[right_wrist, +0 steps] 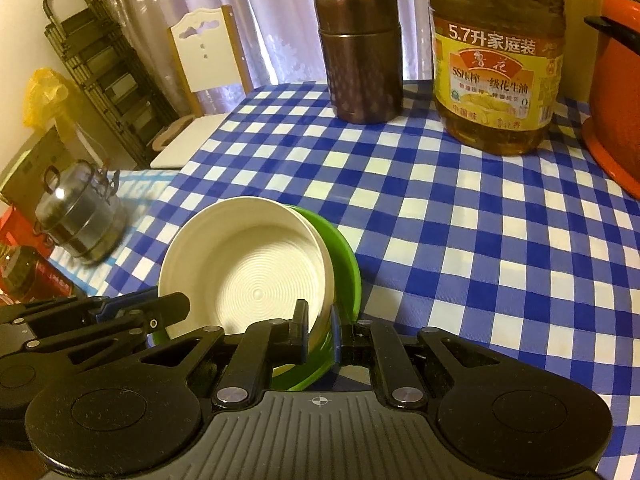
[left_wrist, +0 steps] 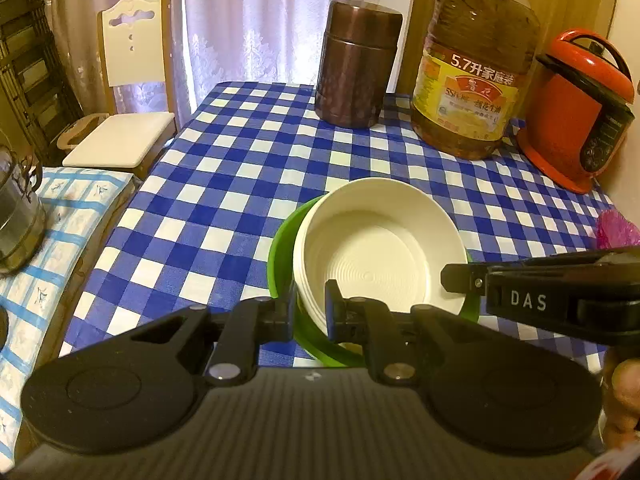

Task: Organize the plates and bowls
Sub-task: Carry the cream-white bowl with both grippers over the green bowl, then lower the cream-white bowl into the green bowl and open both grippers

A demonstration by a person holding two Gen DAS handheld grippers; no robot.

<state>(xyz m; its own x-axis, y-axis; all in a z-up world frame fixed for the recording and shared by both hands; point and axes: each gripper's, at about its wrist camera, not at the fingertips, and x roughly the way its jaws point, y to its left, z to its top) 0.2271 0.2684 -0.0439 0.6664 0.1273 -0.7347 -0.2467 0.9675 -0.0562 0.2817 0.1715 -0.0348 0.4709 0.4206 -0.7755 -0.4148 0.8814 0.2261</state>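
A stack of white ribbed bowls (left_wrist: pixel 372 248) sits nested in a green bowl (left_wrist: pixel 282 248), tilted over the blue checked tablecloth (left_wrist: pixel 224 184). My left gripper (left_wrist: pixel 310 314) is shut on the near-left wall of the white stack, with its blue pad inside. From the right comes my right gripper (left_wrist: pixel 452 280). In its own view the right gripper (right_wrist: pixel 318 326) is shut across the white bowls (right_wrist: pixel 248 264) and the green bowl's rim (right_wrist: pixel 348 268) together. The left gripper (right_wrist: pixel 176 308) holds the opposite side. I cannot tell whether the bowls rest on the cloth.
At the table's far side stand a brown metal canister (left_wrist: pixel 356 64), a big oil bottle (left_wrist: pixel 472 76) and a red cooker (left_wrist: pixel 576 112). A white chair (left_wrist: pixel 132 80) is beyond the left edge. A metal lunch tin (right_wrist: pixel 80 220) sits on a side surface.
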